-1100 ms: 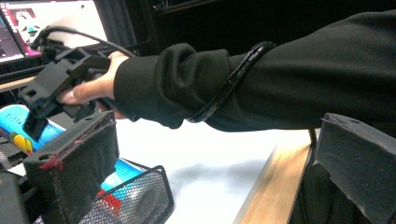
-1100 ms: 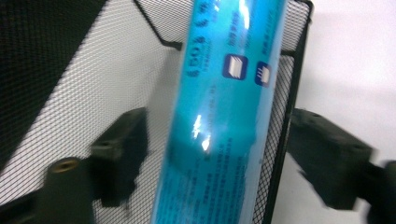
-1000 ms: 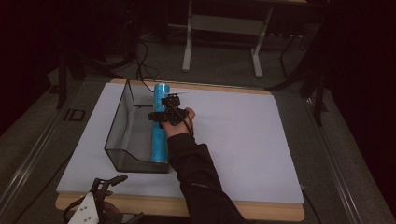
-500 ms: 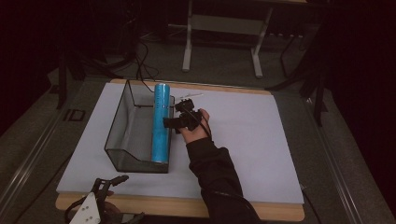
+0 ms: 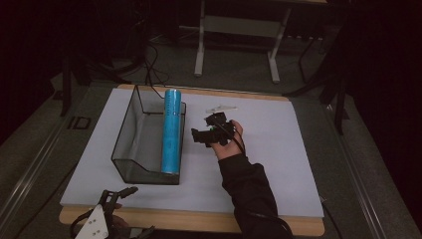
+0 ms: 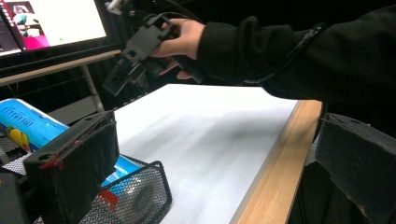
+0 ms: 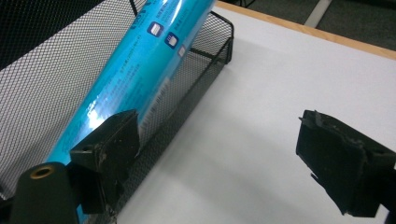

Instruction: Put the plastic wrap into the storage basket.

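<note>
Likely light, stiff and slippery, the glossy blue cylindrical tube point(image 5: 171, 130) in the black wire-mesh basket point(image 5: 130, 133), at nine o'clock of the empty, wide-apart right gripper point(image 5: 211, 133), seems best clamped mid-length.

My left tongs point(image 5: 122, 206) sit at the bottom edge of the high view, cut off there, my hand mostly out of frame. In the right gripper view the blue roll point(image 7: 135, 70) runs off the top edge, its print too small to read. The screen point(image 6: 51, 21) is cropped and blurred.
</note>
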The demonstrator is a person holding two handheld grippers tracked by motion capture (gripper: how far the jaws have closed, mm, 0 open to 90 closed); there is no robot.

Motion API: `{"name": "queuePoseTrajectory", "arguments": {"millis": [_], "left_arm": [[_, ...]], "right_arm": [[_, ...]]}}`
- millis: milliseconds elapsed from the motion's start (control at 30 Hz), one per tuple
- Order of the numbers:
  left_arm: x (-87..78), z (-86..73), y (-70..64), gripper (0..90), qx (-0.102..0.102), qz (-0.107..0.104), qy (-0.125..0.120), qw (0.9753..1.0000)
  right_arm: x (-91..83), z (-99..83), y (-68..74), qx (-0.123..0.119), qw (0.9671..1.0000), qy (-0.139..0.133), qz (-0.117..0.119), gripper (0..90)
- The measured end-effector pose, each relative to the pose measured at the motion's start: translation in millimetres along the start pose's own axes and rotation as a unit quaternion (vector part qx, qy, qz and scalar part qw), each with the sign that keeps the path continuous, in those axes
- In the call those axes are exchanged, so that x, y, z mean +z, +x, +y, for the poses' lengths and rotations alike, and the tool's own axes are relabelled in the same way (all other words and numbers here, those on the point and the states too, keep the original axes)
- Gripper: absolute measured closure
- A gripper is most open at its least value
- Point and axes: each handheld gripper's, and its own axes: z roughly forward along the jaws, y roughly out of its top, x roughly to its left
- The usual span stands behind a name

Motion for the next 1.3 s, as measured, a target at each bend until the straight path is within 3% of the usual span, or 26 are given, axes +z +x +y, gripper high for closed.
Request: {"name": "queuePoseTrajectory", "arguments": {"millis": [400,700,1033,1300], "left_arm": [[1.2,-1.1,1.3,0.2,-0.003,0.003,0.002,1.0],[1.8,-1.4,0.8,0.2,-0.001,0.004,0.004,1.0],[1.7,-1.8,1.3,0.2,0.0,0.006,0.007,1.0],[2.4,-2.3,1.2,0.2,0.001,0.006,0.009,0.9999]], "right_arm": [[-29.4,-38.3,-33.4,0.0,1.0,-0.008,0.005,14.8],[-57.9,-66.8,-55.3,-0.037,0.9988,-0.031,0.003,13.8],[-70.8,-99.6,-74.6,-0.018,0.9994,-0.029,-0.006,13.4],[-80.1,-123.4,-92.7,-0.008,0.9992,-0.021,-0.034,15.4]]}}
